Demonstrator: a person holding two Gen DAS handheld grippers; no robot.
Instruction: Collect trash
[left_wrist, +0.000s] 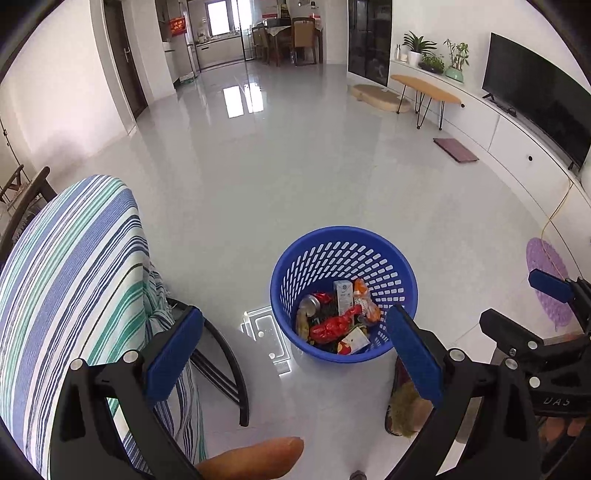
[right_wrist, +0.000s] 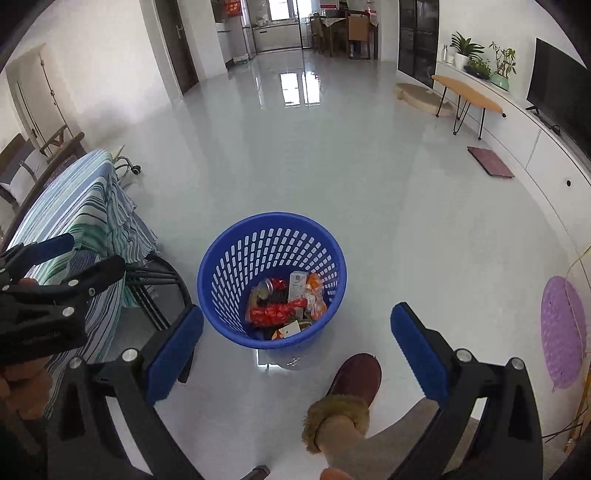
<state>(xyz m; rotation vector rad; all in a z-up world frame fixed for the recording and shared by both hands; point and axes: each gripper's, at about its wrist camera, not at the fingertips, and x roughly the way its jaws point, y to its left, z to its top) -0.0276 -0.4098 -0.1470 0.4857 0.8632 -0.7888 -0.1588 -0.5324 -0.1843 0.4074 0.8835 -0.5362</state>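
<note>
A blue perforated basket (left_wrist: 343, 236) (right_wrist: 272, 221) stands on the glossy floor. Inside it lies trash: a red wrapper (left_wrist: 330, 326) (right_wrist: 275, 314), a white carton (left_wrist: 342, 295) (right_wrist: 297, 282), a can (left_wrist: 309, 303), an orange packet (left_wrist: 364, 295) (right_wrist: 316, 291) and other scraps. My left gripper (left_wrist: 295, 350) hangs open above and just short of the basket, with nothing between its blue pads. My right gripper (right_wrist: 297, 347) is open too and holds nothing, with the basket ahead of it. The right gripper also shows at the right edge of the left wrist view (left_wrist: 517, 302).
A table under a striped blue-green cloth (left_wrist: 74, 277) (right_wrist: 81, 214) stands to the left, its black curved legs (left_wrist: 225, 369) near the basket. A person's slippered foot (right_wrist: 351, 384) stands by the basket. A purple mat (right_wrist: 563, 332), a dark flat board (right_wrist: 489, 166) and a TV cabinet (left_wrist: 517, 147) lie right.
</note>
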